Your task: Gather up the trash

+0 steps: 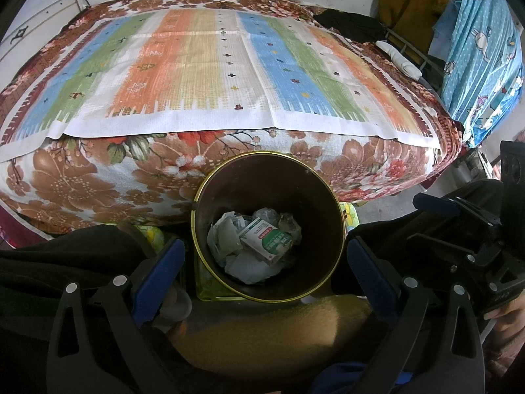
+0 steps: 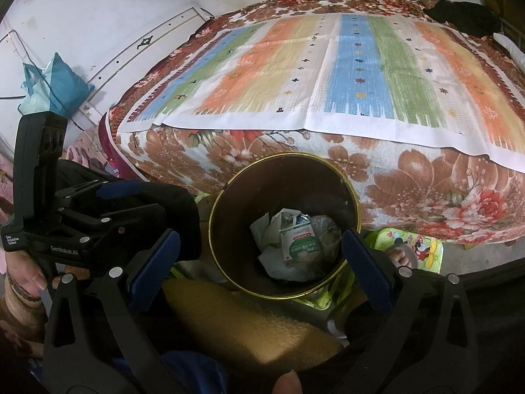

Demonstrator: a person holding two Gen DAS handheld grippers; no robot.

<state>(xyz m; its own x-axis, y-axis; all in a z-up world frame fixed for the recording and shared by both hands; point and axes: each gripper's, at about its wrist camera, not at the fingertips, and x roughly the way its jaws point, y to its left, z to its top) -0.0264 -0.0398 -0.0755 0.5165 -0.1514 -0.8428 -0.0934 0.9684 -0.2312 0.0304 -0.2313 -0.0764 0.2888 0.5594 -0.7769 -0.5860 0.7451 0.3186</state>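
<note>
A round dark bin with a gold rim (image 1: 203, 193) (image 2: 216, 203) stands on the floor against the bed's front edge. Inside lie crumpled white paper (image 1: 246, 267) (image 2: 272, 267), clear plastic and a green-and-white medicine box (image 1: 265, 238) (image 2: 300, 243). My left gripper (image 1: 265, 256) is open above the bin, its blue-padded fingers (image 1: 157, 262) either side of the rim, nothing between them. My right gripper (image 2: 261, 257) is open too, over the same bin, and empty. Each gripper shows in the other's view: the right one (image 1: 436, 203) and the left one (image 2: 115, 187).
A bed (image 1: 82, 180) (image 2: 443, 180) with a floral blanket and a striped cloth (image 1: 213, 72) (image 2: 328, 65) fills the background. Tan trouser legs (image 1: 272, 331) (image 2: 242, 321) sit under the grippers. A cartoon mat (image 2: 410, 243) and bare toes (image 2: 402, 256) lie right of the bin. A teal bag (image 2: 49, 82) hangs left.
</note>
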